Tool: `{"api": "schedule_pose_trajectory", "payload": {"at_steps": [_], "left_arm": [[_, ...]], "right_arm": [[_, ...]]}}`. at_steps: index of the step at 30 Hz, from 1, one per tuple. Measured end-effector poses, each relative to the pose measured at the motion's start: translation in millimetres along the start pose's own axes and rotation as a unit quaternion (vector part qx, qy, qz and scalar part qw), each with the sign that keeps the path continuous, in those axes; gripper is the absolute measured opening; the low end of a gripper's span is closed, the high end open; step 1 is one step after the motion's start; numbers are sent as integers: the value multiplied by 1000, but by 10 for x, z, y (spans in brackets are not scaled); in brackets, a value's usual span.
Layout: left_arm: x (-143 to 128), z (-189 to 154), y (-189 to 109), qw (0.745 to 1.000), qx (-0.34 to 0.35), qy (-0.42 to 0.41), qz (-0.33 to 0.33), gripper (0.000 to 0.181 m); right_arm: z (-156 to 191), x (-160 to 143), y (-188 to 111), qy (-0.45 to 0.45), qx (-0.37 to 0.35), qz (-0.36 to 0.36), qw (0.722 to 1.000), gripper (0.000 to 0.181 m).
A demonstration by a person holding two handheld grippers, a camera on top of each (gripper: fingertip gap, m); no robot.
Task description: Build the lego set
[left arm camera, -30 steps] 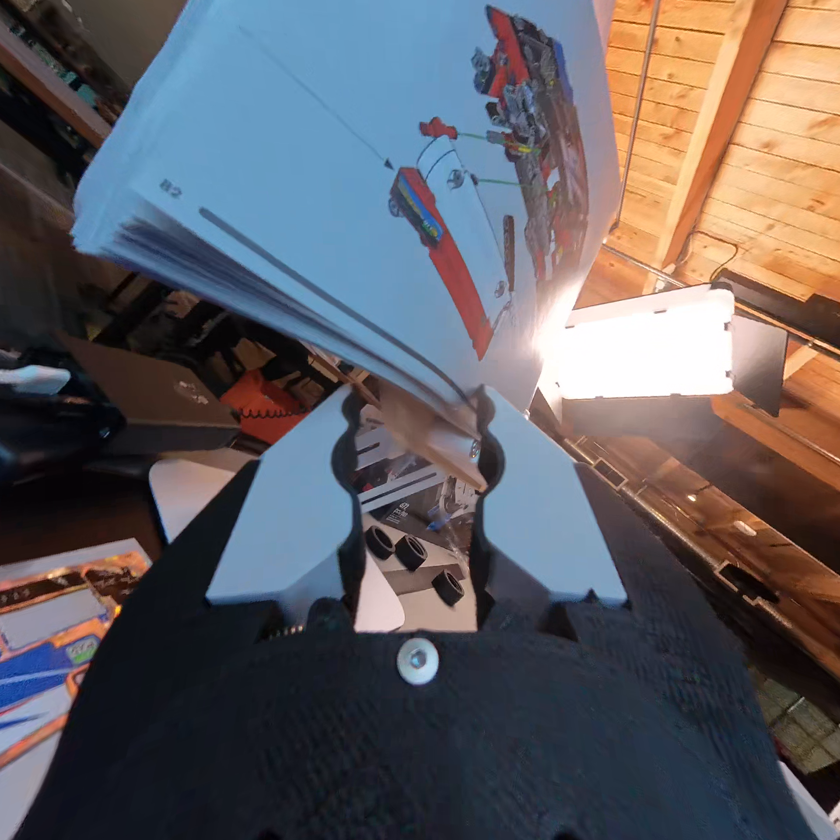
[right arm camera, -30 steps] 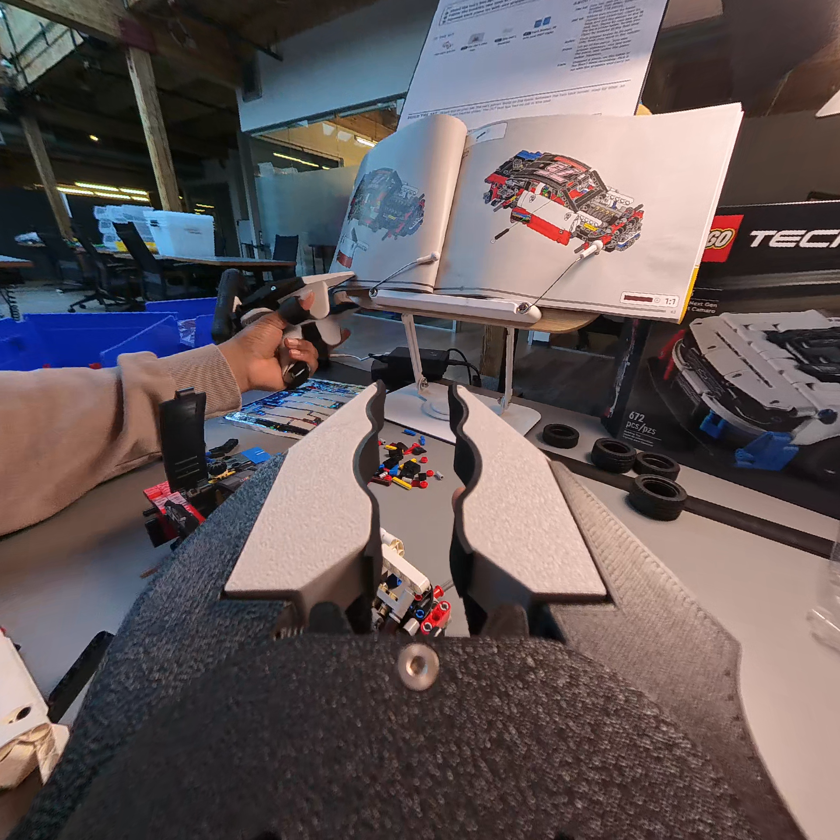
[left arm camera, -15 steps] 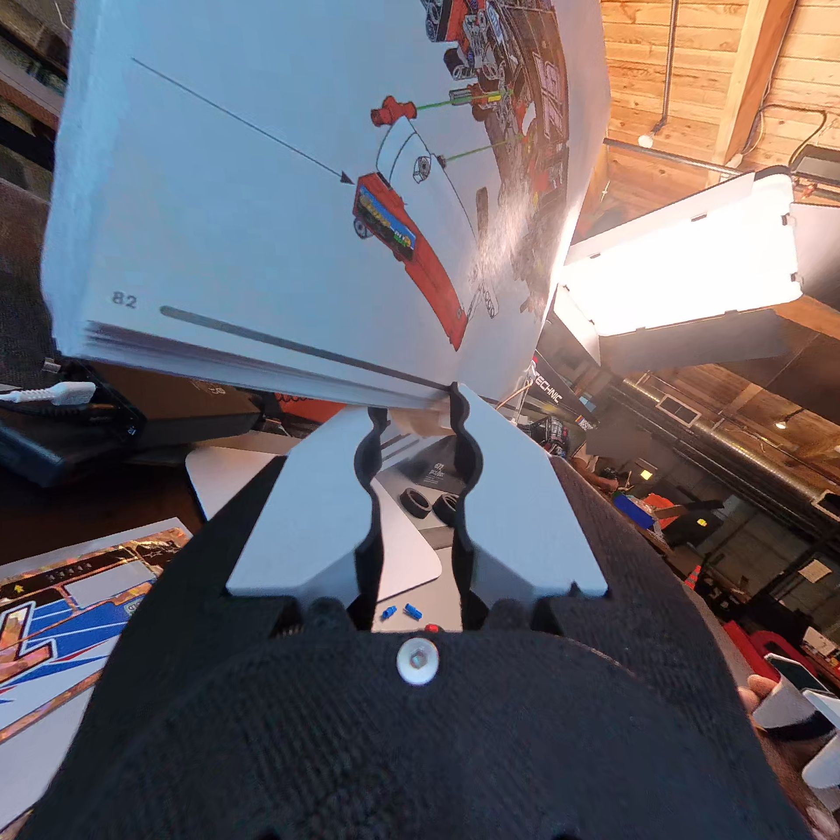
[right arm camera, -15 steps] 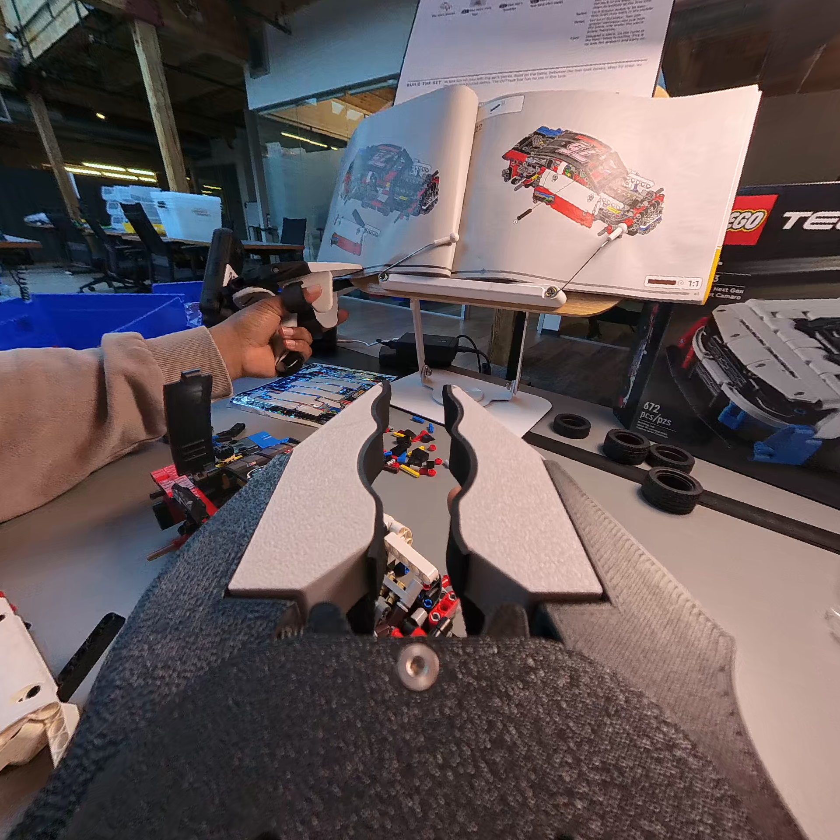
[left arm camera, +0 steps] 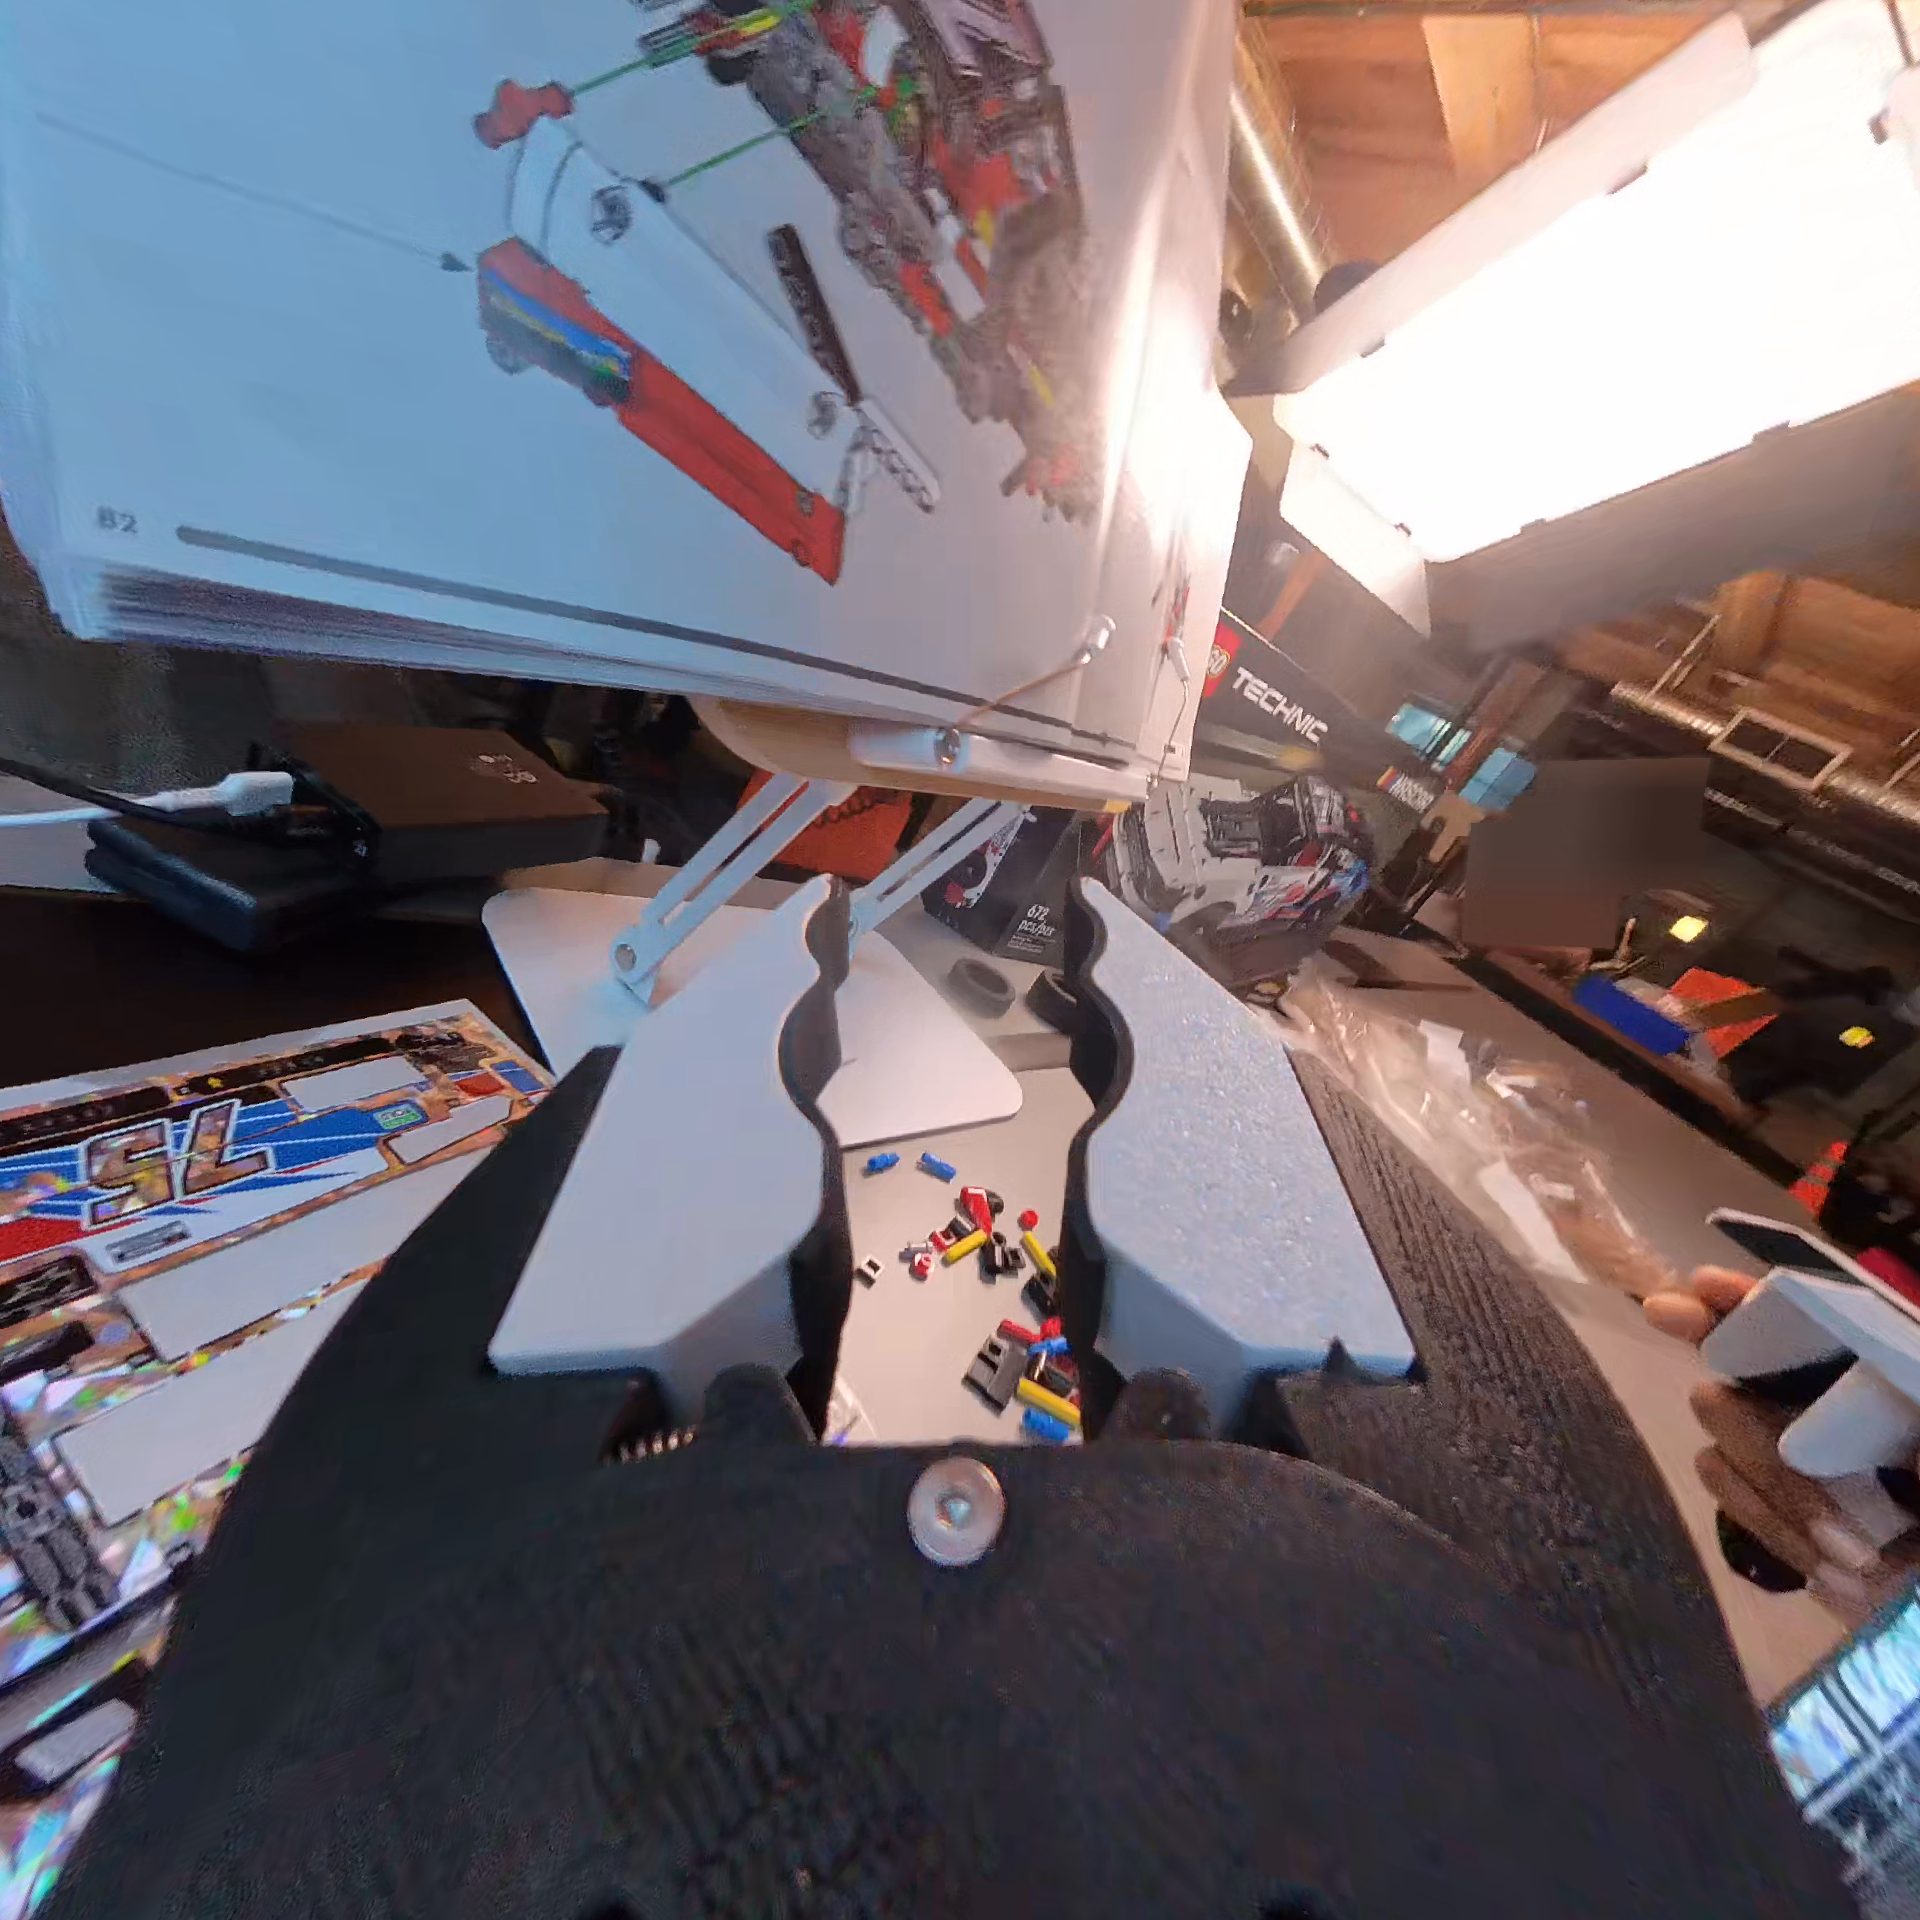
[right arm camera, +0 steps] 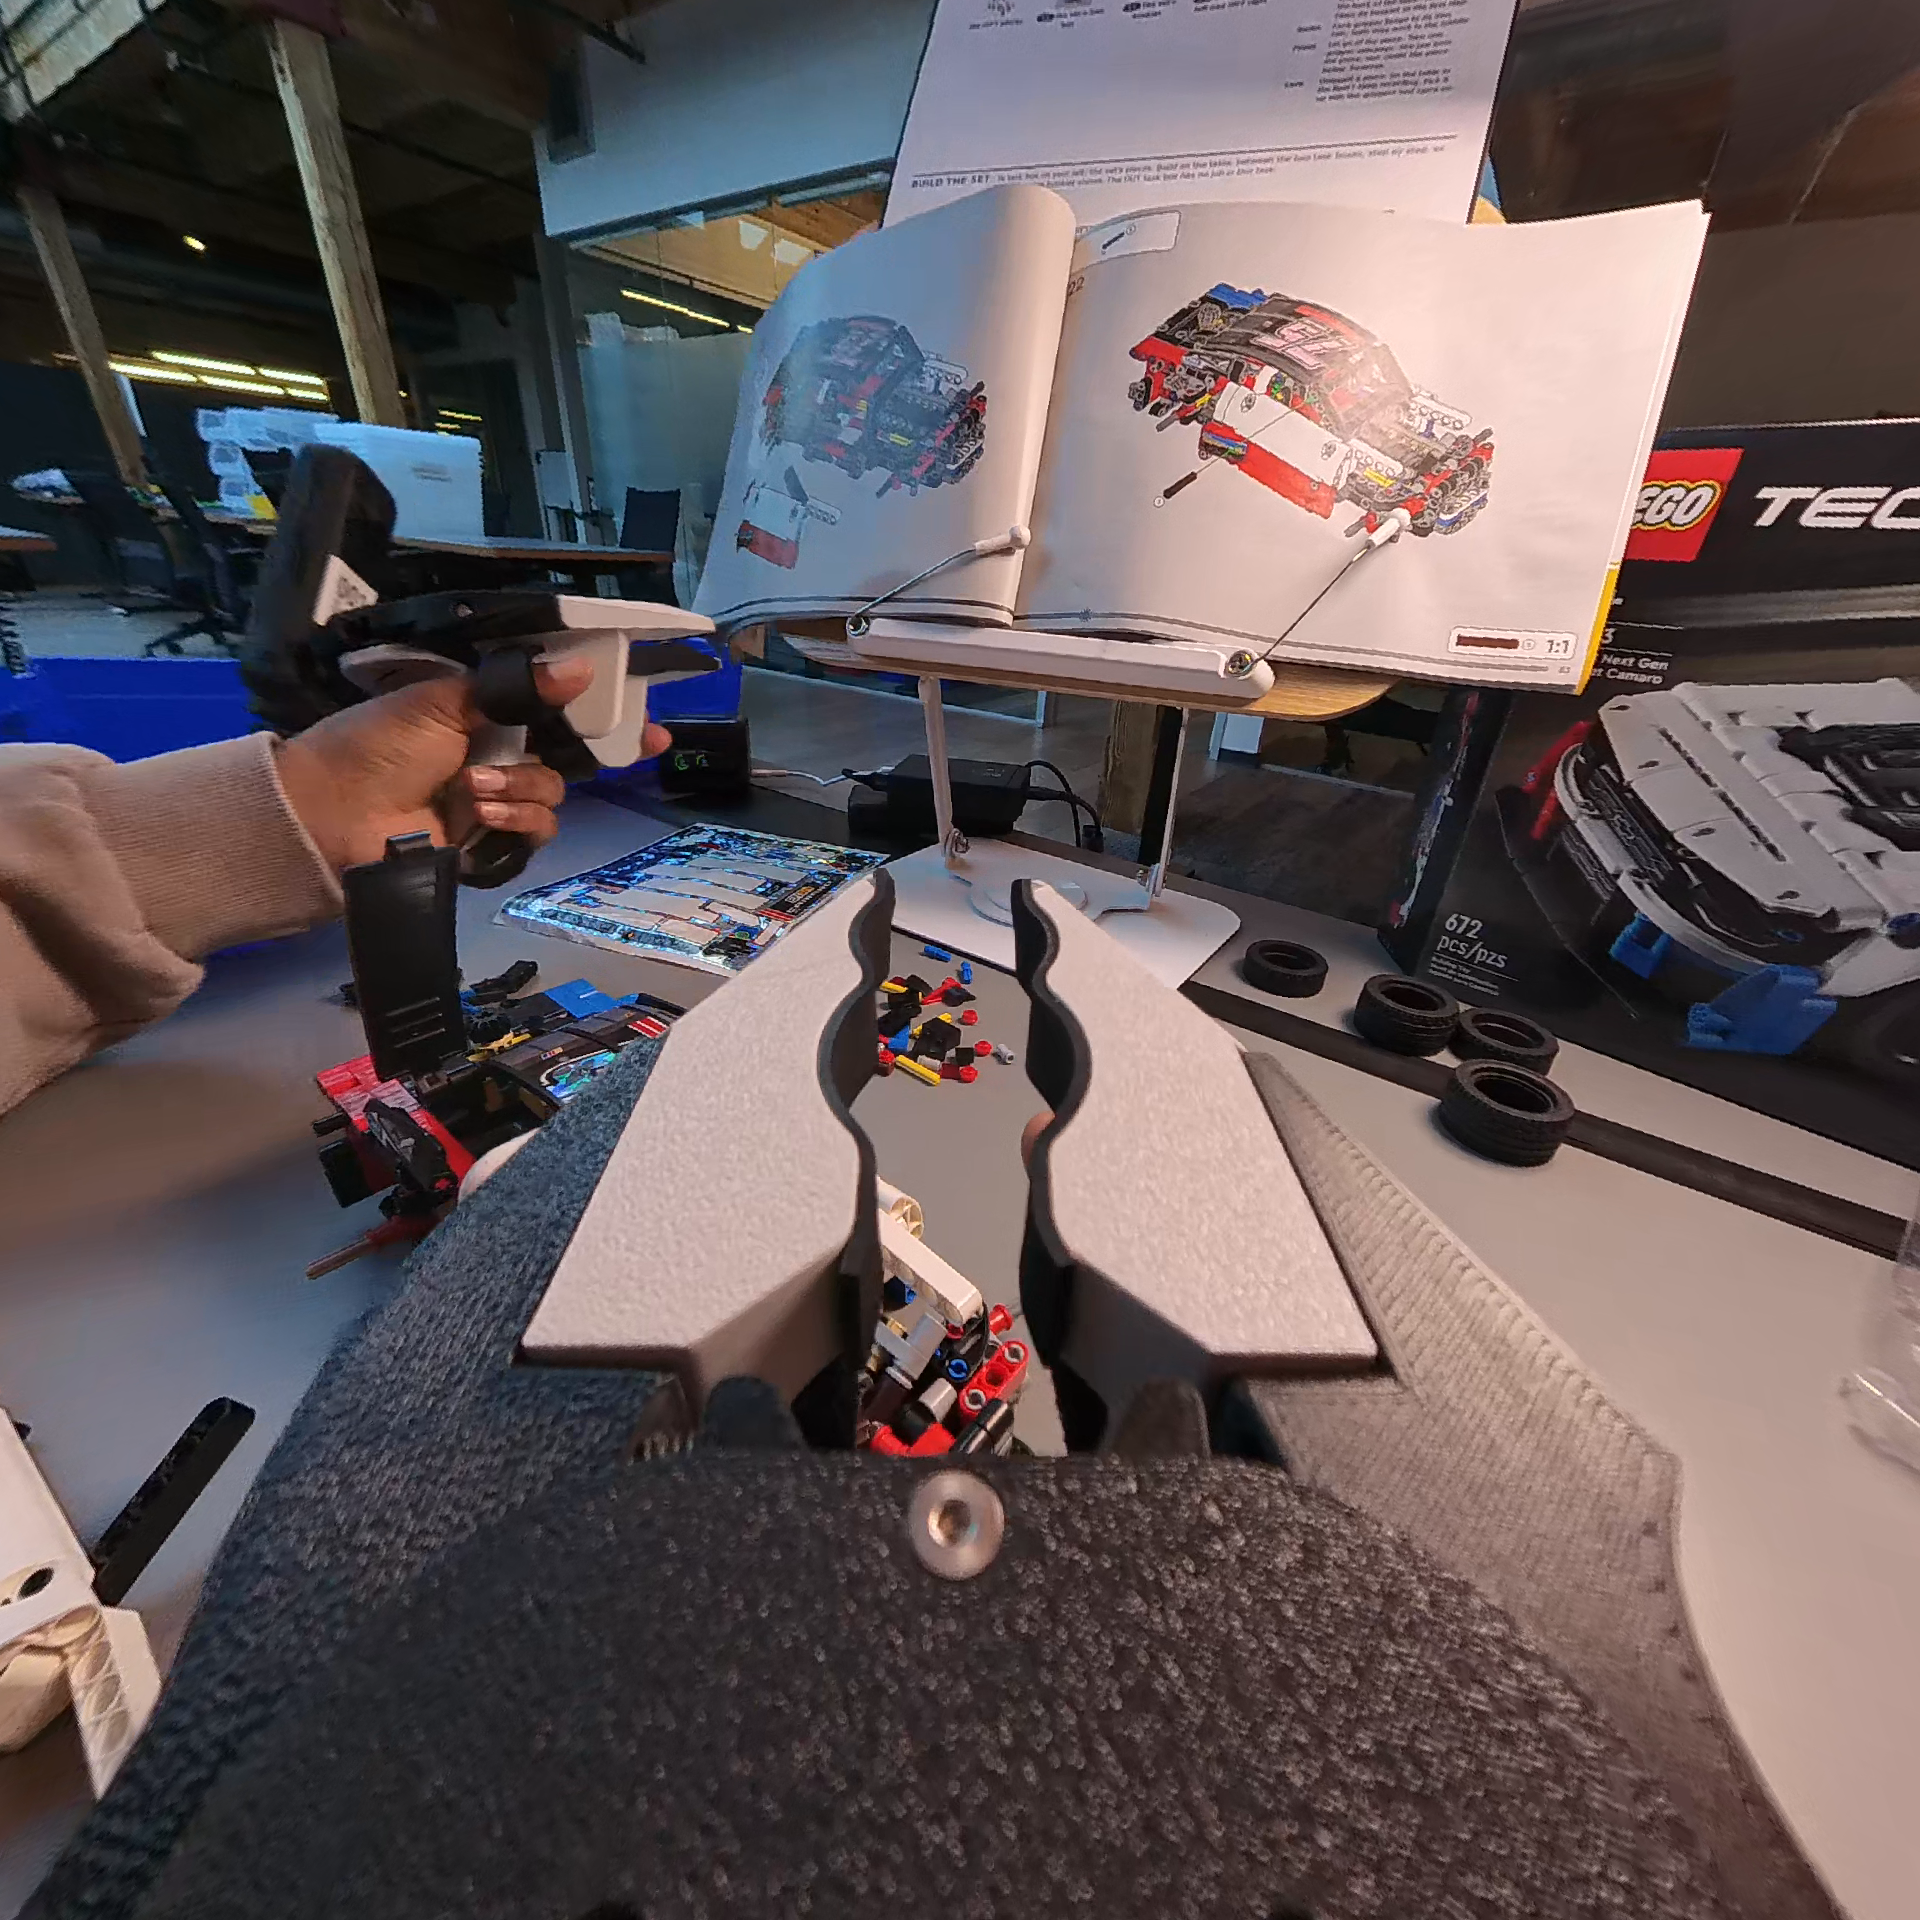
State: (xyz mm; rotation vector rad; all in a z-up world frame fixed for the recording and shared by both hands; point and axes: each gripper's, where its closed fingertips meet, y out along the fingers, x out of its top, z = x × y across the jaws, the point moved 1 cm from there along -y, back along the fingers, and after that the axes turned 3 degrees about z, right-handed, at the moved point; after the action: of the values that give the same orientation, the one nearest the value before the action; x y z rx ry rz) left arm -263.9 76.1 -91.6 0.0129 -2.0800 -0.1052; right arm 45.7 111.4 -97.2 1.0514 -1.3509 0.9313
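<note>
The instruction book (right arm camera: pixel 1299 416) stands open on a white stand (right arm camera: pixel 1060 665), and fills the top of the left wrist view (left arm camera: pixel 520 312). My left gripper (left arm camera: pixel 951 904) is open and empty, below and in front of the book, above a pile of small loose pieces (left arm camera: pixel 987 1278). In the right wrist view it (right arm camera: pixel 696 639) is held in a hand at the left. My right gripper (right arm camera: pixel 954 894) is shut on a white and red lego sub-assembly (right arm camera: pixel 935 1340) deep between its fingers. The partly built car (right arm camera: pixel 468 1091) lies left of it, a black panel upright.
A sticker sheet (left arm camera: pixel 208 1174) lies left of the stand base (left arm camera: pixel 914 1060). Several black tyres (right arm camera: pixel 1403 1013) sit before the set's box (right arm camera: pixel 1766 779) at the right. White parts (right arm camera: pixel 52 1642) and a black beam (right arm camera: pixel 166 1496) lie at the near left. Clear plastic bags (left arm camera: pixel 1455 1091) lie to the right. Some 30 cm of space lies between my two pairs of fingers. Between my right fingertips and the partly built car (right arm camera: pixel 468 1091) there is roughly 15 cm.
My left gripper has come away from the book's lower edge, tilted down toward the table and opened wider. My right gripper has hardly moved, with the sub-assembly still between its fingers.
</note>
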Motion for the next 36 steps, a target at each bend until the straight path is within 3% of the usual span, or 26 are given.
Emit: {"api": "schedule_pose_trajectory", "payload": {"at_steps": [6,10,14,20,36], "left_arm": [[-50,-537,-611,974,68,216,11,28],[-146,-608,-957,951,128,281,-10,30],[-332,-468,-981,939,144,313,15,32],[-390,-292,-948,944,141,298,30,26],[-413,-265,-969,947,140,288,33,26]], "right_arm": [[-2,12,-7,-18,-11,3,1000,22],[21,8,-4,-20,-8,3,1000,23],[35,-13,2,-23,-5,8,1000,26],[-46,-115,25,-23,-18,24,999,30],[-113,-209,36,4,-11,35,999,28]]}}
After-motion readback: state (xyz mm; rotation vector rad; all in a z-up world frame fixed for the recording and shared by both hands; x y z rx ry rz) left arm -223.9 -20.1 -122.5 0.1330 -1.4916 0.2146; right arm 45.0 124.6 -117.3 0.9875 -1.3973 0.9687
